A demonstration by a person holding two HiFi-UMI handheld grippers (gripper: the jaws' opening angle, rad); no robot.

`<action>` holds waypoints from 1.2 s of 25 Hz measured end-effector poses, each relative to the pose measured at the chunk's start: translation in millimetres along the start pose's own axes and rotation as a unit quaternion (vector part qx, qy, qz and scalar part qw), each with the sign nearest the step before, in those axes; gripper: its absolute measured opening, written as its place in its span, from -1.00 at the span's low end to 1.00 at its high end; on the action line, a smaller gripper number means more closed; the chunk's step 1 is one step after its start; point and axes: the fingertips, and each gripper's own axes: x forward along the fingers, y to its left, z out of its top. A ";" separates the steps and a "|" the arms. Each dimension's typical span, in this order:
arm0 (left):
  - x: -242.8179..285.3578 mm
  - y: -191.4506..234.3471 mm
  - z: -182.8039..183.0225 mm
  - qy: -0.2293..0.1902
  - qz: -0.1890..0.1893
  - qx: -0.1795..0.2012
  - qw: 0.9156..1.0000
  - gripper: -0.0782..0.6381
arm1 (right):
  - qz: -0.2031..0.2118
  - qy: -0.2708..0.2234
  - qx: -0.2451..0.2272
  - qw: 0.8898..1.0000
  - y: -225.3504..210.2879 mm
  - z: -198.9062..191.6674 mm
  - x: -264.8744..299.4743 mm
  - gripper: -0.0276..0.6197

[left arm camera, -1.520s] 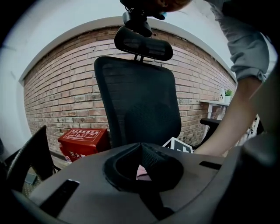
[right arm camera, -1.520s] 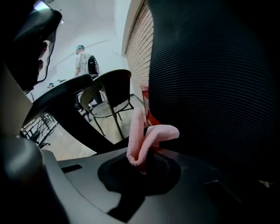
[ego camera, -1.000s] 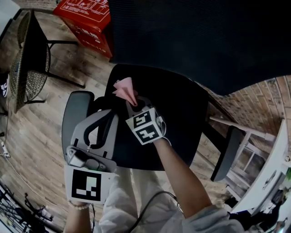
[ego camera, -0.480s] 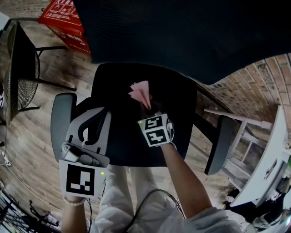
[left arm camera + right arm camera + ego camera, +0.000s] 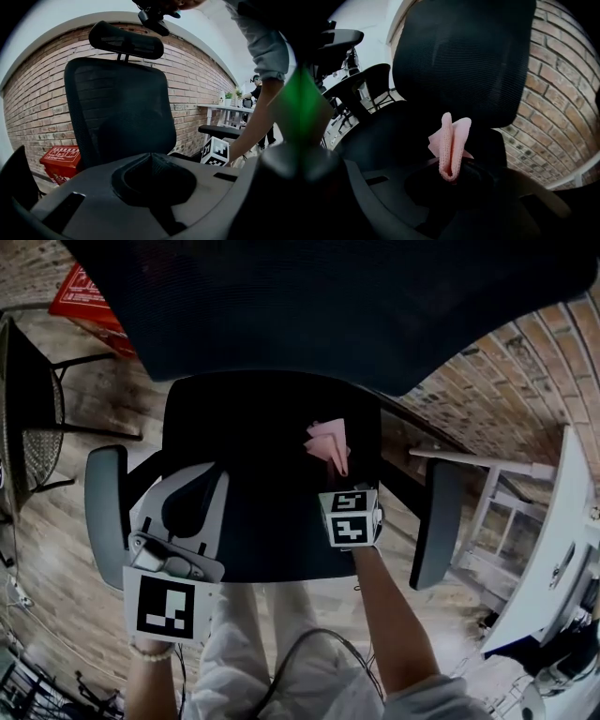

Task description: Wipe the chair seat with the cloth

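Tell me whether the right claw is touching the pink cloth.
Touching. The right gripper view shows the right claw shut on the pink cloth, its fold pinched between the jaws.

Pink cloth [image 5: 327, 441] folded, bunched, on black chair seat [image 5: 253, 465]

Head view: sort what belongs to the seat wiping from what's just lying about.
Job: pink cloth, pinched in the right gripper; black chair seat.

Lying about: red box; wire mesh chair; white table. The left gripper holds nothing.
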 end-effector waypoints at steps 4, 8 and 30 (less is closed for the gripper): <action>10.6 -12.2 6.8 -0.006 -0.013 0.002 1.000 -0.73 | -0.044 0.012 0.026 0.999 -34.4 -18.8 -12.2 -0.75; 15.4 -20.0 12.3 -0.009 -0.024 0.010 1.000 -0.73 | -0.072 0.021 0.062 0.995 -52.1 -32.5 -24.2 -0.75; -42.7 38.8 -18.4 0.006 0.054 0.011 0.998 -0.73 | 0.074 0.007 0.003 0.997 70.3 -3.9 -1.1 -0.75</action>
